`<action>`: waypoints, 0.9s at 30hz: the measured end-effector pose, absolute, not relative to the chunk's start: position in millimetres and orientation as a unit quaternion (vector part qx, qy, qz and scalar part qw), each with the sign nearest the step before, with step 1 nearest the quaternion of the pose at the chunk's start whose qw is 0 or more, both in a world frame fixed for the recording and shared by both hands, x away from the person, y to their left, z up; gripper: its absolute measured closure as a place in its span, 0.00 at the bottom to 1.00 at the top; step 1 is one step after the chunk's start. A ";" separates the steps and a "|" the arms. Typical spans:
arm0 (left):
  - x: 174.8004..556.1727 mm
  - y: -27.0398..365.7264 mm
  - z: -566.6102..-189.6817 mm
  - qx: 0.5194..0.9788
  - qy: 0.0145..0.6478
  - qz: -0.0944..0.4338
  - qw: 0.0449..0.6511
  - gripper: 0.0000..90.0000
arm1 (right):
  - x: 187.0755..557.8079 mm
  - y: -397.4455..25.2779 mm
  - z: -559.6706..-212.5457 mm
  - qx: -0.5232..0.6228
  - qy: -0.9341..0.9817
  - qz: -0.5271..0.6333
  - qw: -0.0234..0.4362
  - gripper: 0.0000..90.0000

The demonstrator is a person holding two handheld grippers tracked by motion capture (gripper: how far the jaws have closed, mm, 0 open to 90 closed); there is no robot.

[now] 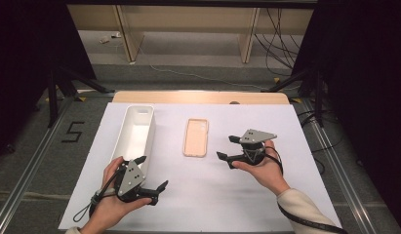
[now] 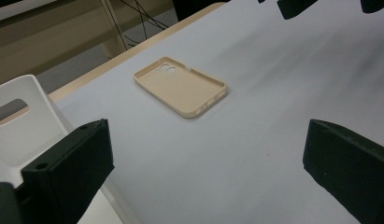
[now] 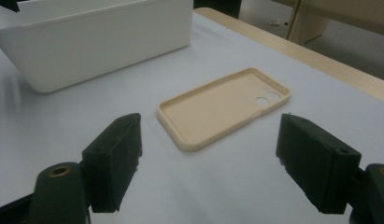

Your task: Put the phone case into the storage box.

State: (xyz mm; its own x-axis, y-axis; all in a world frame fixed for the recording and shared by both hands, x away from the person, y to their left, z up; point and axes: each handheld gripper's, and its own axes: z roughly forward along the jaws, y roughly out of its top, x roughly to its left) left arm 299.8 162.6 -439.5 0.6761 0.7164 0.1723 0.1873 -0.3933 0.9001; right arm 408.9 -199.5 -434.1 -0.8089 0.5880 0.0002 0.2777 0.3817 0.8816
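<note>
A beige phone case (image 1: 195, 137) lies hollow side up on the white table sheet (image 1: 203, 195), with its camera holes at the far end. The case (image 2: 182, 86) lies some way ahead of my left gripper (image 2: 203, 168), which is open and holds nothing. In the high view that left gripper (image 1: 152, 174) sits at the near left, beside the near end of the white bin (image 1: 134, 134). My right gripper (image 1: 228, 148) is open just right of the case. Its jaws frame the case (image 3: 224, 106) from close by, with nothing held.
The long white bin (image 3: 94, 39) stands empty left of the case; its handle slot (image 2: 10, 111) faces the left gripper. The wooden table edge (image 1: 200, 97) runs along the back. Beyond are a floor with cables and black stand legs (image 1: 66, 83).
</note>
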 end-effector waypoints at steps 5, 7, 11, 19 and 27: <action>298.8 163.5 -439.3 0.785 0.288 0.279 0.471 0.01 | 408.8 -195.9 -435.1 0.261 0.820 0.483 0.160 0.26; 298.5 163.7 -439.6 0.785 0.288 0.280 0.472 0.01 | 409.0 -191.8 -434.1 0.256 0.825 0.477 0.164 0.25; 297.6 164.0 -439.6 0.785 0.287 0.281 0.472 0.01 | 409.8 -183.6 -433.3 0.244 0.833 0.466 0.172 0.25; 297.1 163.5 -439.5 0.786 0.284 0.280 0.473 0.01 | 416.1 -168.6 -435.1 0.224 0.859 0.424 0.182 0.26; 297.6 163.3 -439.7 0.785 0.285 0.279 0.474 0.01 | 431.1 -147.1 -442.7 0.203 0.884 0.377 0.185 0.27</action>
